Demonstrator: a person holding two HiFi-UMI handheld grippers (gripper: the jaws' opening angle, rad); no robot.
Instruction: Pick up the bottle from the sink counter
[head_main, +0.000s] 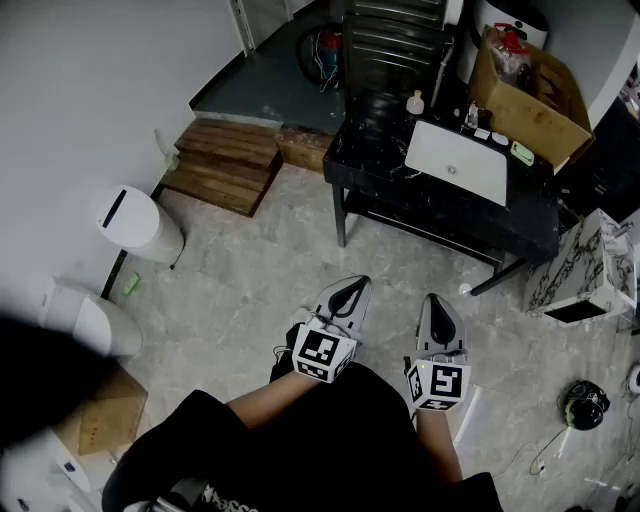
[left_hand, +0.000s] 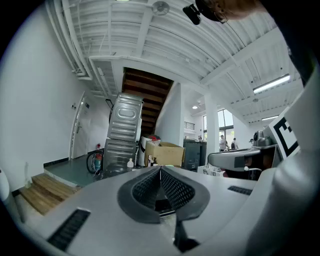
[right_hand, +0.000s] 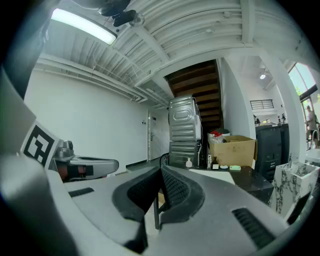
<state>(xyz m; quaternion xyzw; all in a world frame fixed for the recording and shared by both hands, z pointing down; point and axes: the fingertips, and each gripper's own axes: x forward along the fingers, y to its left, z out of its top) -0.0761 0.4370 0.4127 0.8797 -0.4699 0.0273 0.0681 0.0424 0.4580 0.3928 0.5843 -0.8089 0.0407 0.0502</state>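
Note:
A small clear bottle (head_main: 414, 102) with a white cap stands at the back left of the black sink counter (head_main: 385, 160), next to the white basin (head_main: 458, 160). It shows small and far in the left gripper view as the bottle (left_hand: 130, 163) and in the right gripper view as the bottle (right_hand: 188, 162). My left gripper (head_main: 353, 290) and right gripper (head_main: 438, 305) are held side by side over the floor, well short of the counter. Both are shut with nothing between their jaws.
An open cardboard box (head_main: 528, 100) sits behind the counter at the right, with stacked metal appliances (head_main: 392, 35) behind the bottle. Wooden steps (head_main: 222, 162) lie to the left, a white bin (head_main: 138, 224) by the wall, a marble-patterned box (head_main: 590, 270) at the right.

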